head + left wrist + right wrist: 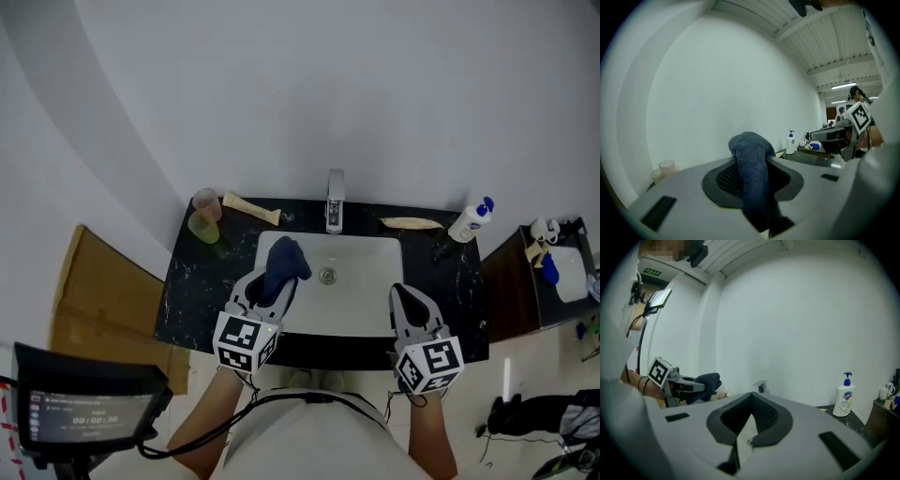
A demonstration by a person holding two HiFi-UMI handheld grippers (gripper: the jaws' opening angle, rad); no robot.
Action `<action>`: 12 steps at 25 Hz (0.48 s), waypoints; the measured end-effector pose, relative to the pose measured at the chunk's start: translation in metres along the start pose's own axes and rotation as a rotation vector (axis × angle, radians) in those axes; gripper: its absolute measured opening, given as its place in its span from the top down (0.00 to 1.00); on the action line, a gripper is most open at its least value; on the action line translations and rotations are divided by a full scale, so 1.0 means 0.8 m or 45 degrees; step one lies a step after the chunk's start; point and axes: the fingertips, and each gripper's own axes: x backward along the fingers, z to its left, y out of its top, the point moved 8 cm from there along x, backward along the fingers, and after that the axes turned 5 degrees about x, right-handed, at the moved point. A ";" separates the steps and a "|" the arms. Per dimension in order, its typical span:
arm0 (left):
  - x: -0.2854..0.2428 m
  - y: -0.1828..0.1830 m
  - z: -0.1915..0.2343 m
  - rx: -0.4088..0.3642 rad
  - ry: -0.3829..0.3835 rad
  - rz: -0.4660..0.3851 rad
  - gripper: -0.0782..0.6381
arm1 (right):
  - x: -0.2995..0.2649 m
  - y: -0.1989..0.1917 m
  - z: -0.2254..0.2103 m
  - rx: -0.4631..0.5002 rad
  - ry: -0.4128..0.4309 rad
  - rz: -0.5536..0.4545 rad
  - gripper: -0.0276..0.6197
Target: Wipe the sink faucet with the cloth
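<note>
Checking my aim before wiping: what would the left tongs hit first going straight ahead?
Probably the faucet: the left tongs, shut on the cloth, point toward it in the head view, though height and depth are unclear.

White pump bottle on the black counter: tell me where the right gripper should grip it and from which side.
Grip the white pump bottle across its broad body, below the blue pump, coming level from the front. It stands upright at the right end of the black counter, its front in sight of the right gripper. That gripper's jaws are together: open them first.
</note>
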 end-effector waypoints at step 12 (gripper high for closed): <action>-0.002 0.008 -0.009 0.024 -0.019 -0.056 0.73 | 0.014 0.000 0.000 0.025 -0.030 0.011 0.95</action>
